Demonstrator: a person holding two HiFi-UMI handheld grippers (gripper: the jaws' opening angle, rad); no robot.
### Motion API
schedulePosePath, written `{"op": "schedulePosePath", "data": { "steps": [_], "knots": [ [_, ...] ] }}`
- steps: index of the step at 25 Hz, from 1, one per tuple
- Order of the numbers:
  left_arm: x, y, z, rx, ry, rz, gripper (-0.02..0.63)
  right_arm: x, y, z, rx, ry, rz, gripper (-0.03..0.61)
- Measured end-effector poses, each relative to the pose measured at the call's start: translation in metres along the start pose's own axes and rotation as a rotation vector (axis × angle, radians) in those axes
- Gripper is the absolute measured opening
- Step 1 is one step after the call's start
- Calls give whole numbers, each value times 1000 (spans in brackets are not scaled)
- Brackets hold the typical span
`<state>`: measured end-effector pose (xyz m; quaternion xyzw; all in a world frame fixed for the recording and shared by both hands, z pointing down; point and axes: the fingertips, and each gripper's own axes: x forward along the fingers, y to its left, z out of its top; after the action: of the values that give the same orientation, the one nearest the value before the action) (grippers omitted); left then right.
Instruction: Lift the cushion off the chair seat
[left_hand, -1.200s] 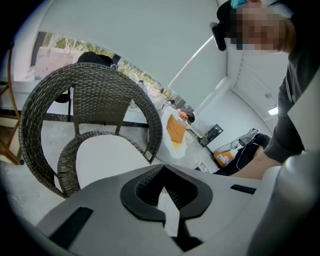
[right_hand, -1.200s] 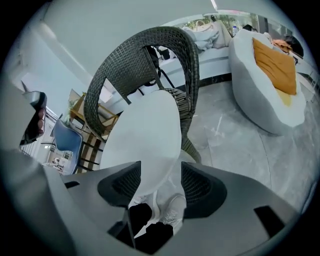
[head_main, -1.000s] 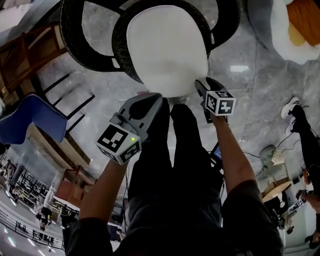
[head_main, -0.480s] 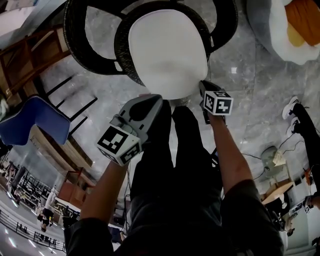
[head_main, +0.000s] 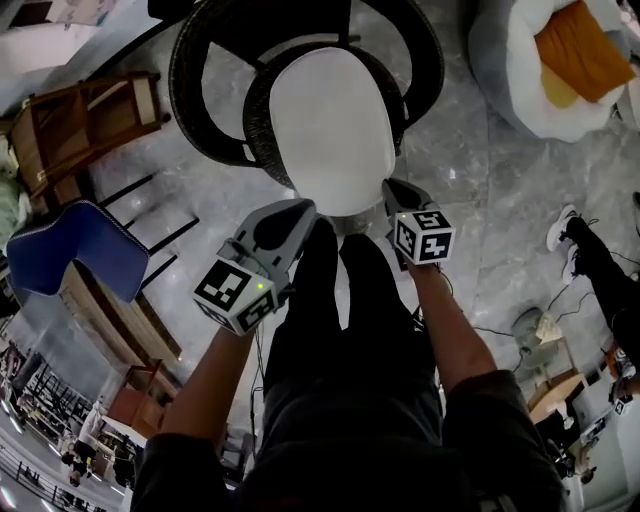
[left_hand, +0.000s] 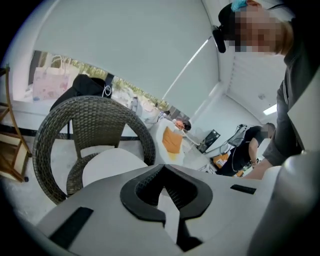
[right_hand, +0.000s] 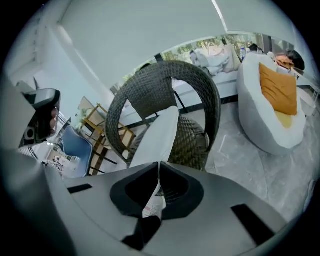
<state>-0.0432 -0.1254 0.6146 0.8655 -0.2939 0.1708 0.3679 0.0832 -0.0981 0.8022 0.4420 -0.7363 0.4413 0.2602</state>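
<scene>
Looking steeply down from the person's head, a white oval cushion (head_main: 330, 125) is lying over the seat of a dark wicker chair (head_main: 205, 100), which is standing on a grey marble floor (head_main: 500, 210). The person's legs (head_main: 345, 330), in dark trousers, are filling the lower middle, and a forearm is reaching out on each side. The left gripper (head_main: 303, 208) is meeting the cushion's near edge towards its left end, with its marker cube (head_main: 235, 292) facing the camera. The right gripper (head_main: 390, 188) is meeting the same edge towards the right end, its own cube sitting just behind it. In the left gripper view the fingers are drawn together with a strip of white cushion fabric pinched between them, and the rest of the cushion is spreading away over the seat inside the curved wicker back. In the right gripper view the fingers have just been closing and are clamped on the cushion's edge, with a small printed label (right_hand: 151, 206) hanging between them. From there the cushion is rising at a slant, and bare wicker seat is showing beside it on the right. Whether its far end is touching the seat cannot be told. Off to the left a blue chair (head_main: 65, 250) and a wooden chair frame (head_main: 85, 125) are standing. At the upper right a round white seat (head_main: 510, 90) is holding an orange pad (head_main: 585, 45).
</scene>
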Motion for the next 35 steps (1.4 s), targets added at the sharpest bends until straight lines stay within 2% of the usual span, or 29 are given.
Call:
{"op": "schedulePosePath", "data": {
  "steps": [5,10,19,35],
  "knots": [
    [-35,-13,34,17,-65,16,9,-39,53,69,-74,-111,63,20],
    [-75,-35,63,39,-134,33,9,-78,104,117,-158,-186,122,20],
    [-109,-68,114,131,-243,53,9,-138,146,184,-230,-303,141,18],
    [-191,-138,208,284,-467,87,9,-306,239,313,-346,-680,250,18]
  ]
}}
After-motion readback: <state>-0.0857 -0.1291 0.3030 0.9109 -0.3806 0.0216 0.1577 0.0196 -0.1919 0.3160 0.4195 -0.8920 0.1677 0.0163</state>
